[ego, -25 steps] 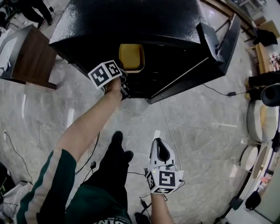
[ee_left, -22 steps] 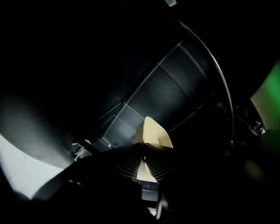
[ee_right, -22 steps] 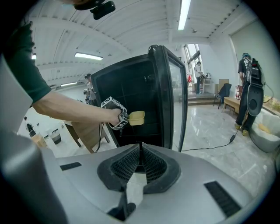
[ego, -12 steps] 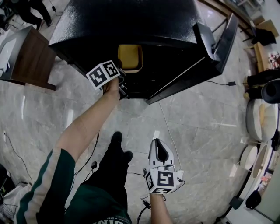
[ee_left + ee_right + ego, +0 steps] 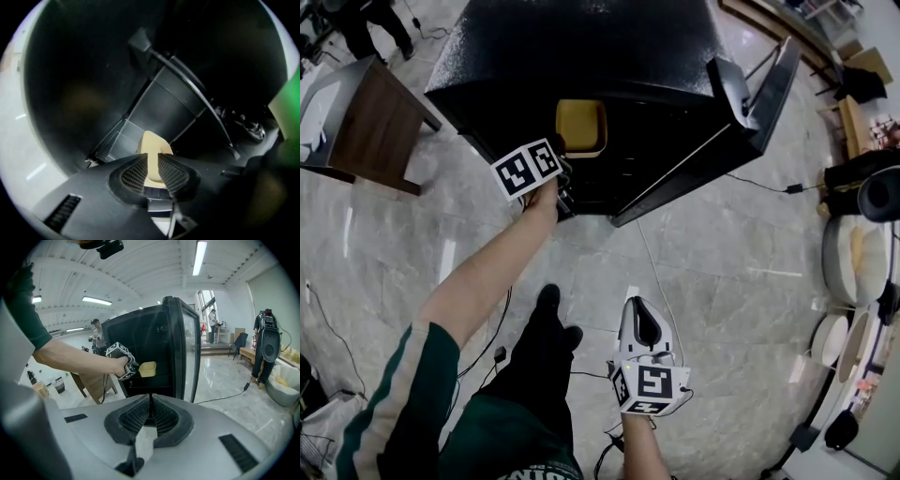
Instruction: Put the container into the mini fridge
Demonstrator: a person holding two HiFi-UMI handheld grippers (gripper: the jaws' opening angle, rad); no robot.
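Note:
A yellow container (image 5: 581, 126) hangs at the open front of the black mini fridge (image 5: 591, 56). My left gripper (image 5: 561, 167) is shut on the container's near rim. In the left gripper view the container (image 5: 153, 146) is pinched between the pads, with the dark fridge interior and a shelf (image 5: 168, 101) beyond it. The right gripper view shows the container (image 5: 147, 369) and the left gripper (image 5: 123, 363) in front of the fridge (image 5: 154, 348). My right gripper (image 5: 643, 323) is shut and holds nothing, low over the floor, well short of the fridge. The fridge door (image 5: 761, 89) stands open at the right.
A wooden table (image 5: 366, 122) stands left of the fridge. A black power cable (image 5: 769, 186) runs across the marble floor at the right. White round cushions (image 5: 853, 258) and a dark speaker (image 5: 269, 345) are at the far right. People stand in the background.
The view has shifted slightly. The left gripper with the container has stayed at the fridge opening. The right gripper has barely moved.

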